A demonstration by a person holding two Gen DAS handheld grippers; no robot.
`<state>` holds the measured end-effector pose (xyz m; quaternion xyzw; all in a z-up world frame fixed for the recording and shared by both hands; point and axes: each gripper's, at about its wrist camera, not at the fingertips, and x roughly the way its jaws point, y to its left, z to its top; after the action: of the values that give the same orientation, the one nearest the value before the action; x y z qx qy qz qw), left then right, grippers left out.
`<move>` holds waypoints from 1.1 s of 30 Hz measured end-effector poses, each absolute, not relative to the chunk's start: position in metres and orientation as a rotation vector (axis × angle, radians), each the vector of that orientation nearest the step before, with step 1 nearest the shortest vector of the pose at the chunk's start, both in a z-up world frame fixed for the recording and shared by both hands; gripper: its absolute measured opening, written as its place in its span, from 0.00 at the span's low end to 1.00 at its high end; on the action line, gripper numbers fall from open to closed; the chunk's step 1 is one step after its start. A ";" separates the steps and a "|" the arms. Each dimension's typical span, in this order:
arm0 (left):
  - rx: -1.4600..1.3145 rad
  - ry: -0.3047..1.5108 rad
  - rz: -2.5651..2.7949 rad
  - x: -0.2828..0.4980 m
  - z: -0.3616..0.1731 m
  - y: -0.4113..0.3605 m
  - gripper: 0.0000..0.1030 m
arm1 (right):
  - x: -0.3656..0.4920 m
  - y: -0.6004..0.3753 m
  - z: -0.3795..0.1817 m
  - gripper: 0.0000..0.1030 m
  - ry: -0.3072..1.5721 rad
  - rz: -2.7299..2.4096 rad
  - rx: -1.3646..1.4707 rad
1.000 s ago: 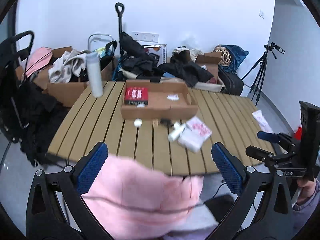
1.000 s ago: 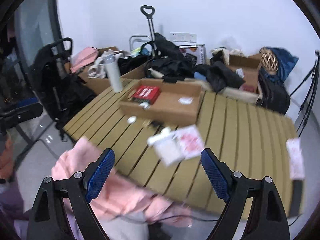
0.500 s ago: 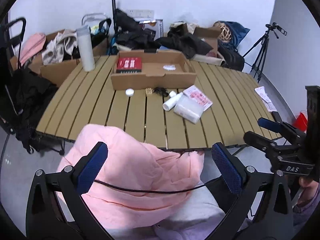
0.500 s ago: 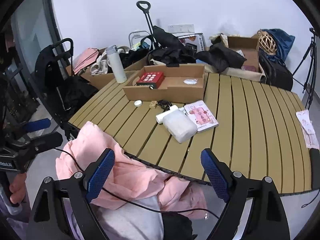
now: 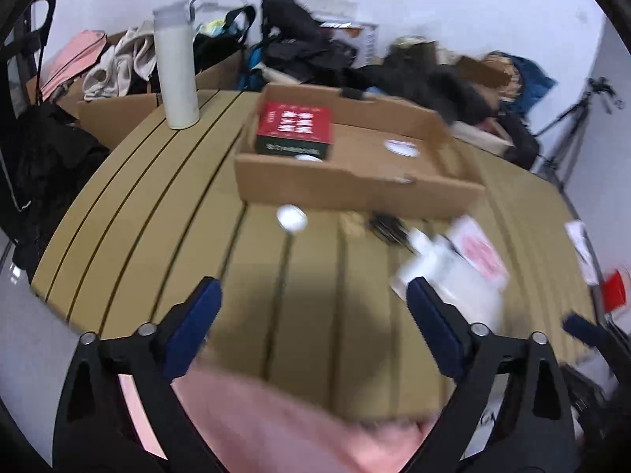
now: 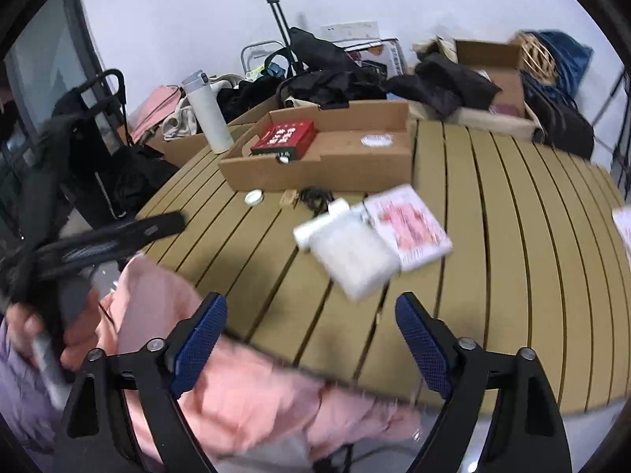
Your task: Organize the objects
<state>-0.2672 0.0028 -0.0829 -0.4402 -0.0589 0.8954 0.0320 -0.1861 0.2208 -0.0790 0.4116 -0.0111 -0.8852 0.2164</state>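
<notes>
I see white walls, then the slatted tabotop edge... the tabletop (image 6: 512,205) carrying a cardboard tray (image 6: 327,165) holding a red box (image 6: 286,138), lettering too blurred to read. My left gripper (image 5: 313,315) and right gripper (image 6: 311,331) both hang spread, empty.

Left gripper (image 5: 311,307) spread wide over slatted table (image 5: 138,213), cardboard tray (image 5: 355,185) beyond

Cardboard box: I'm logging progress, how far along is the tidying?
Barely begun. The cardboard box holds only a red box and small white bits. Both tools, left and right, are open and empty. The pouch, booklet and cap remain outside.
</notes>
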 end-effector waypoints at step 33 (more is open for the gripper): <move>-1.439 -0.405 2.573 -0.288 -0.121 -0.049 0.05 | -0.297 0.124 -0.129 0.23 -0.002 -2.424 1.279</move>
<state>-0.2879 -0.0485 -0.1211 -0.4820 -0.1355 0.8616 0.0827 -0.2969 0.1242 -0.1289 0.4573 -0.0007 -0.8667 0.1991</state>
